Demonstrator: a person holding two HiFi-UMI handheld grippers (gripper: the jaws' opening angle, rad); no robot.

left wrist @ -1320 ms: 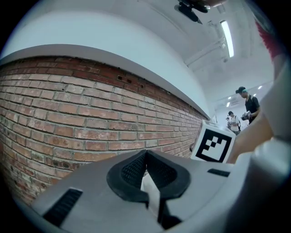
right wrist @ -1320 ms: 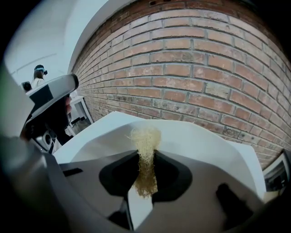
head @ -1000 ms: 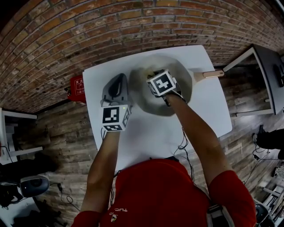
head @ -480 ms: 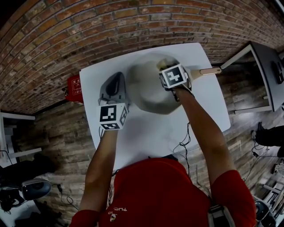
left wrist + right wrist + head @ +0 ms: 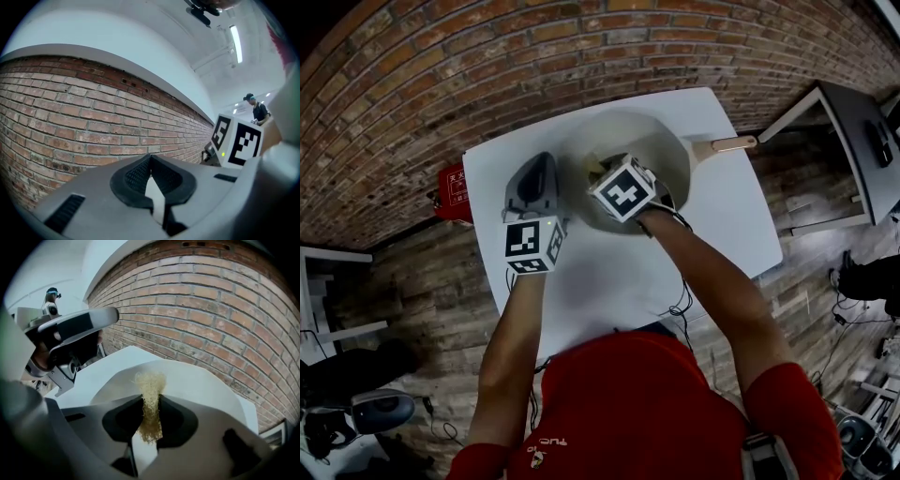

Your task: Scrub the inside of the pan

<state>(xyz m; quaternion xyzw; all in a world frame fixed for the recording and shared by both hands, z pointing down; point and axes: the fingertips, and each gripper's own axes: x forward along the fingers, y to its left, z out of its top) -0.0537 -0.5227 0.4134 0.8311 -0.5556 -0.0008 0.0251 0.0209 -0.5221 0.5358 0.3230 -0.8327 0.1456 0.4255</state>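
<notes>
Right gripper [image 5: 151, 408] is clamped on a yellowish fibrous scrubber [image 5: 150, 380], down inside the pale, clean-looking pan [image 5: 667, 150]. Pan sits on the white table [image 5: 712, 234]. Left gripper [image 5: 151, 164] has its jaws together on nothing, just beside it.

Pan: pale grey round pan [image 5: 664, 141], upright on the white table [image 5: 712, 234] toward its 12 o'clock edge; light wooden handle [image 5: 727, 145] points to 3 o'clock.
Scrubber: tan fibrous scrubber [image 5: 150, 379], pinched in the right gripper [image 5: 151, 399], inside the pan at 9 o'clock.

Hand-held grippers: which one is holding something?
The right hand-held gripper, over the pan: its jaws pinch a yellow scrubber. The left hand-held gripper is shut on nothing.
</notes>
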